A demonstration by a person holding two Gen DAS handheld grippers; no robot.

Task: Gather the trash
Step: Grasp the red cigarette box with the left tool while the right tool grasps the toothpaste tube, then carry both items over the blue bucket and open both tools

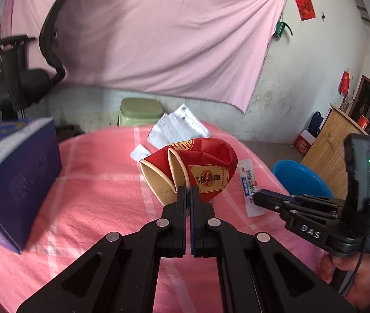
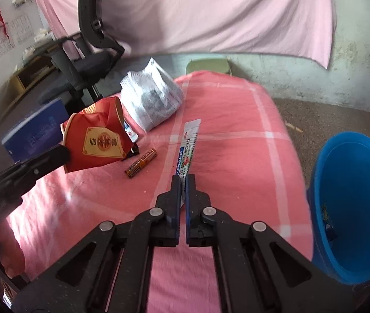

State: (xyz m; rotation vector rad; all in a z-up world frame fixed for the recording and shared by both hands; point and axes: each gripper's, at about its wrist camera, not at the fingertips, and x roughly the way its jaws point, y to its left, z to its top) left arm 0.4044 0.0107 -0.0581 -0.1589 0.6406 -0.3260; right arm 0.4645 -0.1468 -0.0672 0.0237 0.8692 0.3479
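Observation:
My left gripper [image 1: 188, 189] is shut on a crushed red paper cup [image 1: 200, 167], which hangs lifted above the pink cloth. The same red paper cup [image 2: 96, 140] shows at the left of the right wrist view, on the left gripper's finger [image 2: 41, 163]. My right gripper [image 2: 183, 178] is shut on the near end of a flattened toothpaste tube [image 2: 189, 146], whose far end points away over the cloth. In the left wrist view the right gripper [image 1: 256, 198] reaches in from the right onto the toothpaste tube [image 1: 248, 180].
A blue bucket [image 2: 351, 203] stands on the floor to the right of the table. A brown battery [image 2: 141, 166], a crumpled white bag [image 2: 153, 99] and a small white packet [image 2: 130, 133] lie on the pink tablecloth [image 2: 237, 130]. A dark blue book [image 1: 15, 177] stands at the left.

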